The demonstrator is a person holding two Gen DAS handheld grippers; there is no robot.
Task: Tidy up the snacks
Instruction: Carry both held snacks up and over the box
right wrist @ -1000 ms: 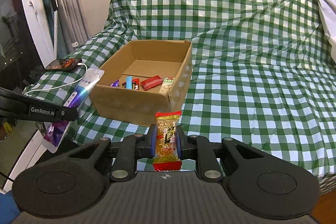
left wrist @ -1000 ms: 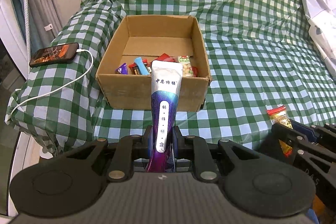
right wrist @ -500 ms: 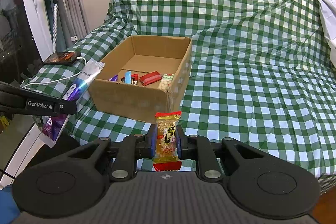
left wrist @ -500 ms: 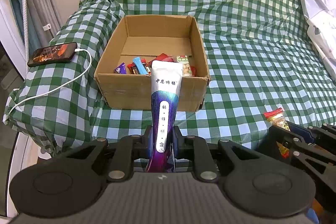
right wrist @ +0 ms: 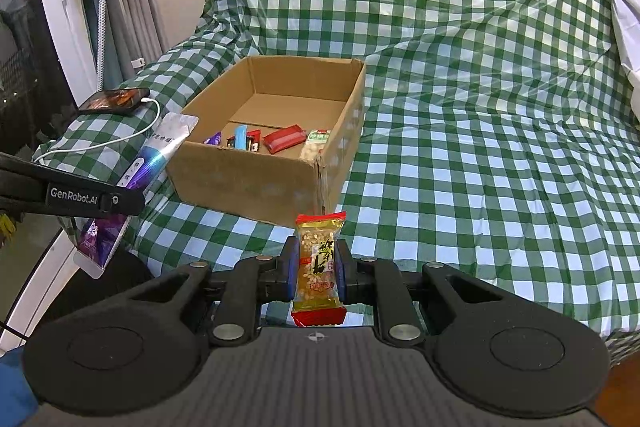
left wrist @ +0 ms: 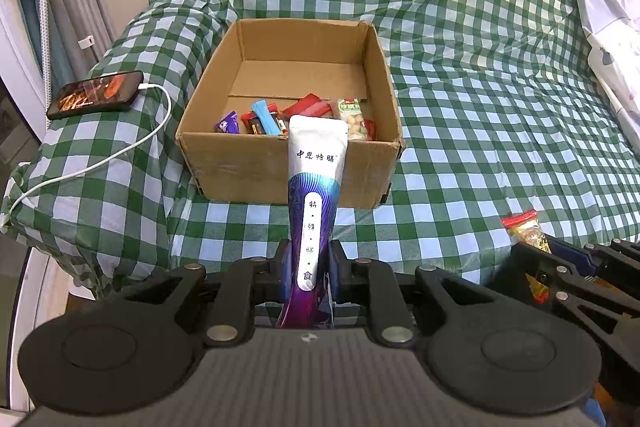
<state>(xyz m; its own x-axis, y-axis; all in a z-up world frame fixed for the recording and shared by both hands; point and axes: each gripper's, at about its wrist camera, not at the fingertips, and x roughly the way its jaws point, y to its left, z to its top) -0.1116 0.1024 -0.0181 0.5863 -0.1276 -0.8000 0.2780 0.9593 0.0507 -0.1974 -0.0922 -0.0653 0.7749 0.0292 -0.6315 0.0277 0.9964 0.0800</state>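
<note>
left gripper [left wrist: 310, 269] clamped on white-purple pouch [left wrist: 316, 187], long axis straight ahead toward cardboard box [left wrist: 288, 167]. right gripper [right wrist: 317, 267] pinching peanut bar [right wrist: 319, 263] lengthwise, same heading.

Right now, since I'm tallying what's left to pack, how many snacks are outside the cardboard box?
2: the white-purple pouch in the left gripper, the peanut bar in the right gripper. Others may lie out of view.

The left gripper [left wrist: 310, 269] is matte black plastic: two round discs at seven and five o'clock, linkage arms with silver rivets, a ribbed grey base plate. The right gripper [right wrist: 316, 269] matches, with blue fingers [right wrist: 291, 267]. White "GenRobot.AI" lettering marks one arm.
</note>
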